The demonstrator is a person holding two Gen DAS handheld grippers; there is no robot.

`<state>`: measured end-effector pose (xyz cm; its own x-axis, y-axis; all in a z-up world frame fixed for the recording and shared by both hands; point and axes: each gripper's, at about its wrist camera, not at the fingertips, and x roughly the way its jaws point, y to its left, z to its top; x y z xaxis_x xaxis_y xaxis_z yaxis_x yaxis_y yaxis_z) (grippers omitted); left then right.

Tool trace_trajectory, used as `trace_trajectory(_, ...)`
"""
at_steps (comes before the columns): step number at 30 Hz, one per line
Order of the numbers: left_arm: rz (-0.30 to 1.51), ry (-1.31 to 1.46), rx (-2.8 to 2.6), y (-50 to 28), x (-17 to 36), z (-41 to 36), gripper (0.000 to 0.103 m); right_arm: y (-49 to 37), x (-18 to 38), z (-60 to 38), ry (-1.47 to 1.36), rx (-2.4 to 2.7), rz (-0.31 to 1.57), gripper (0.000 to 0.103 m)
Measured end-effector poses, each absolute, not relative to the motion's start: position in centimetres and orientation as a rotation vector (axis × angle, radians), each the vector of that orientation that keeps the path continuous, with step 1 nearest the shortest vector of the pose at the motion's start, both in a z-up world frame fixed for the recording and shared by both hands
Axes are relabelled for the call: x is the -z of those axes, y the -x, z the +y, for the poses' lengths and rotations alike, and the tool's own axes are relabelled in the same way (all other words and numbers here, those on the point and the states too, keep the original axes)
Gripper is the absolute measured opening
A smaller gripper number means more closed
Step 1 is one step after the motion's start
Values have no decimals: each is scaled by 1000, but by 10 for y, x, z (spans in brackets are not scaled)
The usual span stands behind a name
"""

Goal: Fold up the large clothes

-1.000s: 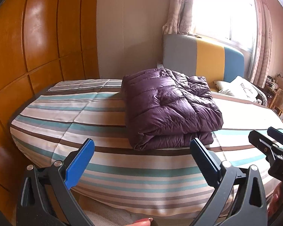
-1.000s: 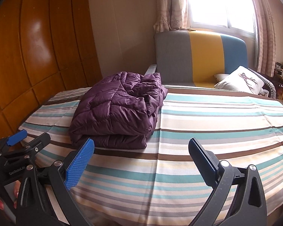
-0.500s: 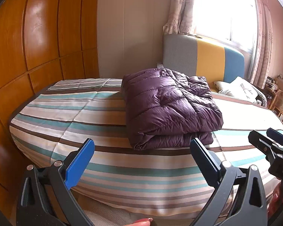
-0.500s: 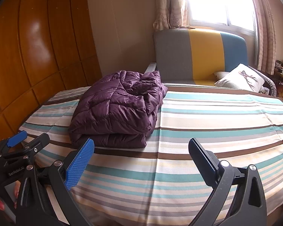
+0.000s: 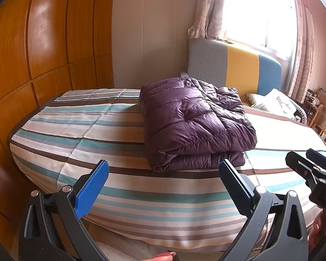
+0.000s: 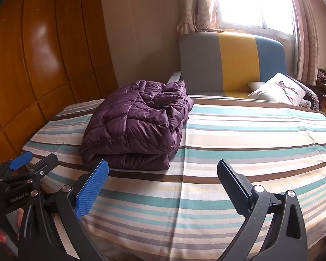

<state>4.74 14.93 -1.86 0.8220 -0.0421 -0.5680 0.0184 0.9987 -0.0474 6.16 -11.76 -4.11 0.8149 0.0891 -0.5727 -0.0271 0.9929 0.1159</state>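
The puffy purple quilted down jacket [image 5: 195, 124] lies folded on the striped bed [image 5: 97, 130] at twelve o'clock, both the left gripper [image 5: 163, 187] and right gripper [image 6: 163, 184] empty with fingers wide, and I judge its slippery padding could spring open if nudged.

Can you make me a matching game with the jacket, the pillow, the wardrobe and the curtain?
Things:
1. jacket
2. pillow
3. wardrobe
4. curtain

Descriptions:
A. shiny orange-brown wood
B. purple, folded on the striped bed
C. hanging by the bright window
D. white, leaning by the headboard

Pairs: 1-B, 2-D, 3-A, 4-C
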Motion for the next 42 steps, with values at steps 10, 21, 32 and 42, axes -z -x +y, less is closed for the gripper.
trace_trajectory(10, 618, 44, 32, -47, 20, 148, 101, -60, 41, -116, -102, -62, 618, 100)
trace_trajectory(21, 619, 43, 23, -48, 21, 148, 101, -60, 42, -117, -103, -62, 620, 100)
trace_trajectory(32, 641, 79, 50, -48, 23, 148, 101, -60, 42, -117, -101, -64, 626, 100)
trace_trajectory(42, 650, 76, 5, -49, 27, 149, 101, -61, 44, -118, -107, -61, 636, 100)
